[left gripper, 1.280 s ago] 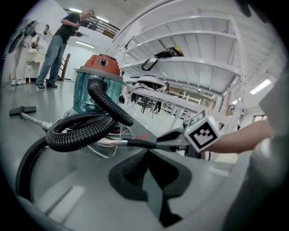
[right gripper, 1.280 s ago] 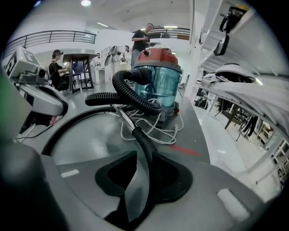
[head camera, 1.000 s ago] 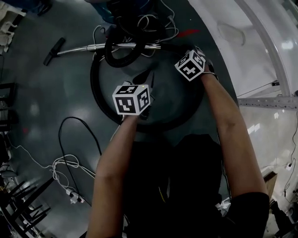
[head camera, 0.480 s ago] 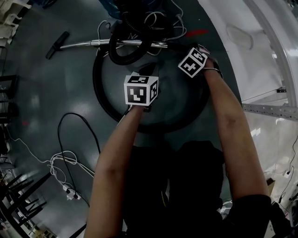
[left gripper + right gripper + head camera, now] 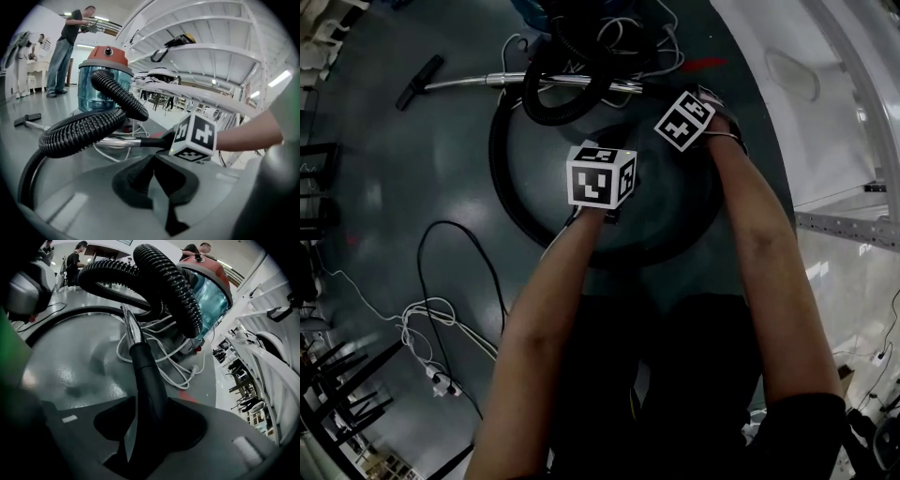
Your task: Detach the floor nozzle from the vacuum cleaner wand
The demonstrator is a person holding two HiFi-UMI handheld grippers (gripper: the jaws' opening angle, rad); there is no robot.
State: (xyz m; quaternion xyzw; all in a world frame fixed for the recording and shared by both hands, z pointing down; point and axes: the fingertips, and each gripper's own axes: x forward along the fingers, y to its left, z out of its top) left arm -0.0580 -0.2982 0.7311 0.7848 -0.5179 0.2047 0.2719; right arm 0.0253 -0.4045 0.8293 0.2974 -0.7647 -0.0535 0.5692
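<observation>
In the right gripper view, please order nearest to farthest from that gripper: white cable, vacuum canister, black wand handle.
1. black wand handle, between the jaws of the right gripper, which have just been closing.
2. white cable, on the floor beyond.
3. vacuum canister, upper right.

A loose tangle of white cords [image 5: 161, 359] lies on the glossy grey floor [image 5: 384, 187] at the far side. A thin black cable [image 5: 419, 267] loops at the near left, beside a white plug strip [image 5: 441, 382]. White metal shelving [image 5: 211, 47] stands right. A person in dark shirt and jeans [image 5: 65, 44] stands far left.
</observation>
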